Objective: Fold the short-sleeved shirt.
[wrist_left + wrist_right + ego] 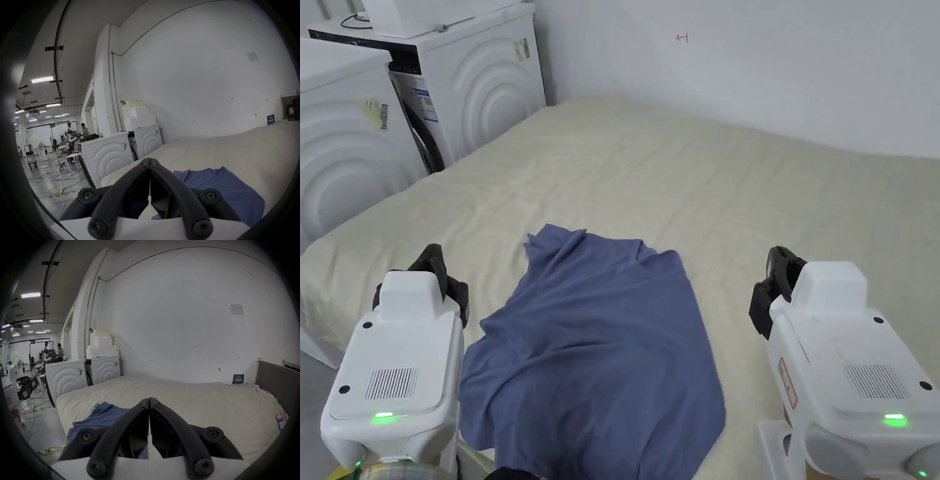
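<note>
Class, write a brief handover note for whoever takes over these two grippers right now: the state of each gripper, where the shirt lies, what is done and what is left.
Left gripper: shut, holding nothing, raised beside the shirt's left edge.
Right gripper: shut, holding nothing, raised to the right of the shirt, apart from it.
Blue shirt: on the bed, near its front edge, spread out but rumpled, the far end bunched.
Done: no fold visible.
Left: probably smooth it flat, then make every fold.
</note>
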{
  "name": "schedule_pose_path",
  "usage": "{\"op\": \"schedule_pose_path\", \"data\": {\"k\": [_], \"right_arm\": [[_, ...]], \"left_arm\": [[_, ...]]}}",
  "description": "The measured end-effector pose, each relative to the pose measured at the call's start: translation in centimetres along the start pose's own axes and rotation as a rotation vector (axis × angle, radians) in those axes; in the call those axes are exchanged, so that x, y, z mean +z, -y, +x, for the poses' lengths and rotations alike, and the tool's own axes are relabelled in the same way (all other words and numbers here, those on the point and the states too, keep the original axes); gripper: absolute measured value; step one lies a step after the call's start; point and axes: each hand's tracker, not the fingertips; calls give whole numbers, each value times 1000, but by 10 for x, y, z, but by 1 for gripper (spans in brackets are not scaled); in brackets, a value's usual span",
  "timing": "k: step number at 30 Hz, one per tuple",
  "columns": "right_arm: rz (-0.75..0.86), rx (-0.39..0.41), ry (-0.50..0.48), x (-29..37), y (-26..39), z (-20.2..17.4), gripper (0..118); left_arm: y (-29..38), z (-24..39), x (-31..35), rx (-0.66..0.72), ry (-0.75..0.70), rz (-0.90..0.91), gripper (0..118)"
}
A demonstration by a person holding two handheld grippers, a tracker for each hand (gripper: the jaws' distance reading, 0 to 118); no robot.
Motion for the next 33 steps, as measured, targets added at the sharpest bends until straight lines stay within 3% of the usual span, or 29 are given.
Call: {"op": "schedule_pose_path", "data": {"k": [19, 25, 26, 28, 29, 30, 33], "right_arm": [[-55, 7, 100, -17, 12, 39, 0], [-82, 12, 120, -23, 21, 49, 0], [-88, 13, 124, -24, 23, 51, 0], [-102, 10, 130, -26, 29, 54, 0], [-109, 9, 133, -27, 32, 56, 0], [-118, 9, 136, -28, 35, 58, 0], [-143, 4, 146, -31, 42, 61, 0]], "left_arm": [[16, 74, -114, 133, 395, -361, 0], [43, 119, -170, 79, 488, -698, 0], [50, 126, -180, 84, 502, -772, 3], [66, 135, -195, 87, 489, -858, 22], [72, 141, -199, 67, 490, -892, 36], [79, 146, -202, 45, 485, -905, 58], [100, 155, -209, 40, 466, -961, 89]]}}
